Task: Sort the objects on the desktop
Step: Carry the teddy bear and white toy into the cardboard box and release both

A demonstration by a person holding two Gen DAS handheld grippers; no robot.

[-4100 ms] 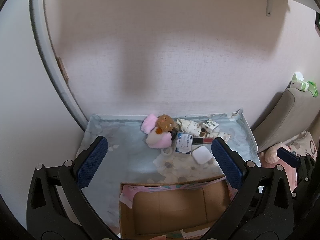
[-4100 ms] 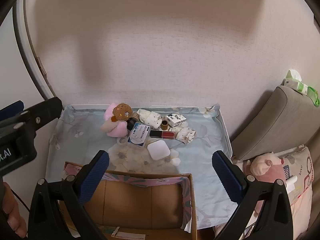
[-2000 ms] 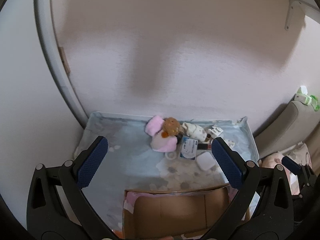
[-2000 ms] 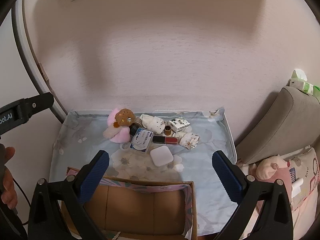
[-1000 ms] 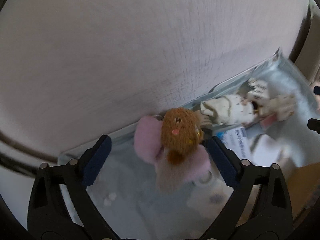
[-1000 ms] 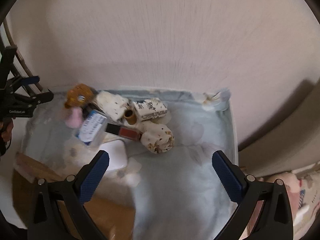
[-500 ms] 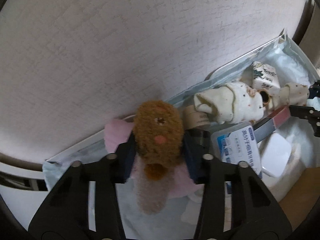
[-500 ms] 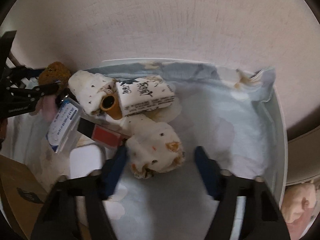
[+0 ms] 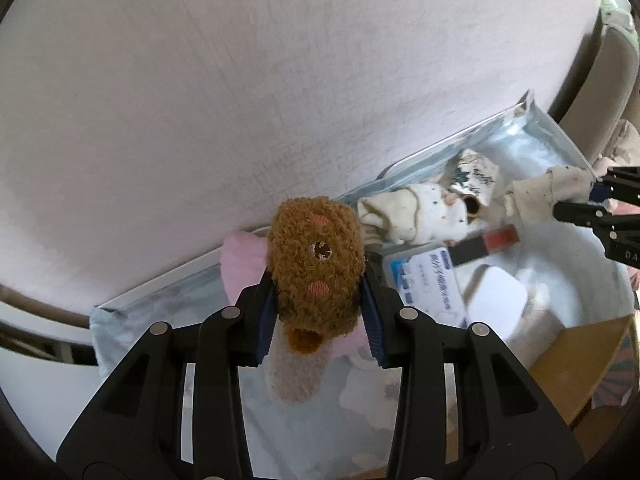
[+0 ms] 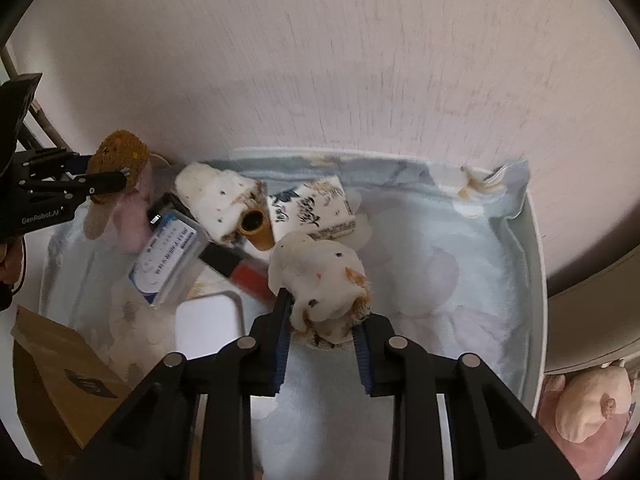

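The plush toy (image 9: 316, 268) has a curly, matt brown pile on the head and softer pink fleece on the body. The rolled cloth bundle (image 10: 324, 276) is cream, speckled knit, matt. The gripper fingers (image 9: 266, 312) are matt black plastic faced with ribbed blue pads. The tray lining (image 10: 440, 272) is soft, pale printed fabric. The white case (image 10: 210, 322) looks like smooth plastic, though blurred. The box (image 10: 52, 368) is plain brown cardboard. The wall (image 10: 360, 60) is finely textured and matt.
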